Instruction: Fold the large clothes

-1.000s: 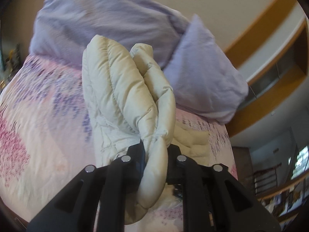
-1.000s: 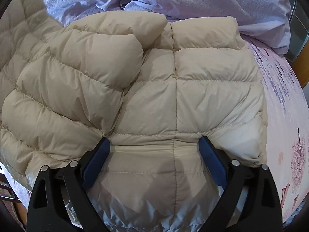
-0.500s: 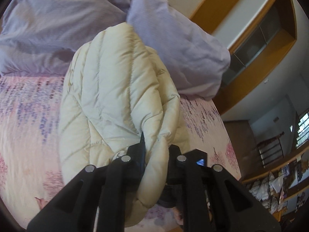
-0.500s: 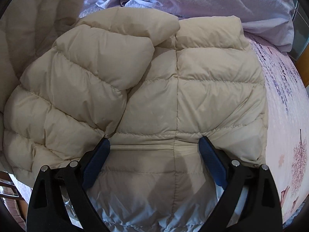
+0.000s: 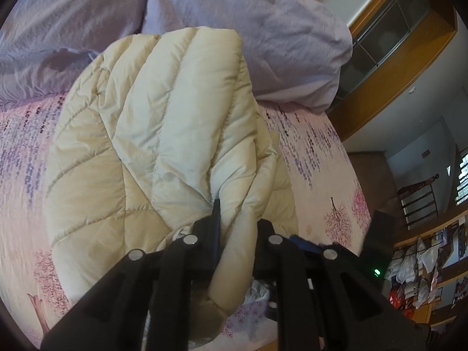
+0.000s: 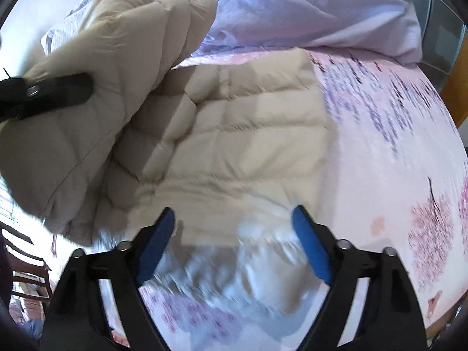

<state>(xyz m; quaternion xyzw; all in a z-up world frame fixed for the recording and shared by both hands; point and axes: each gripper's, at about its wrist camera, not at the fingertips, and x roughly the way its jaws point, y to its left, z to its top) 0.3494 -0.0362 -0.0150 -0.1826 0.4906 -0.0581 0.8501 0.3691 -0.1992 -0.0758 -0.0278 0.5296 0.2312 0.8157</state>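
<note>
A cream quilted puffer jacket (image 6: 248,134) lies on the pink floral bed sheet (image 6: 395,152). My left gripper (image 5: 238,219) is shut on a thick fold of the jacket (image 5: 163,122) and holds that side lifted over the rest. In the right wrist view one of its black fingers (image 6: 58,90) shows at the left, clamped on the raised flap. My right gripper (image 6: 232,213) hovers above the jacket's pale hem (image 6: 234,204). Its blue-padded jaws are closing but still stand wide, and the pads press on nothing. The lower hem is blurred.
Lilac pillows and a rumpled lilac cover (image 5: 248,23) lie at the head of the bed. A wooden headboard unit with glass doors (image 5: 389,52) stands at the right. A dark chair (image 6: 20,251) stands beside the bed's near left edge. Cluttered shelves (image 5: 424,263) are off the bed's right side.
The left gripper has carried its jacket fold across over the jacket body. The right gripper has drawn back and up from the hem, and its jaws have narrowed.
</note>
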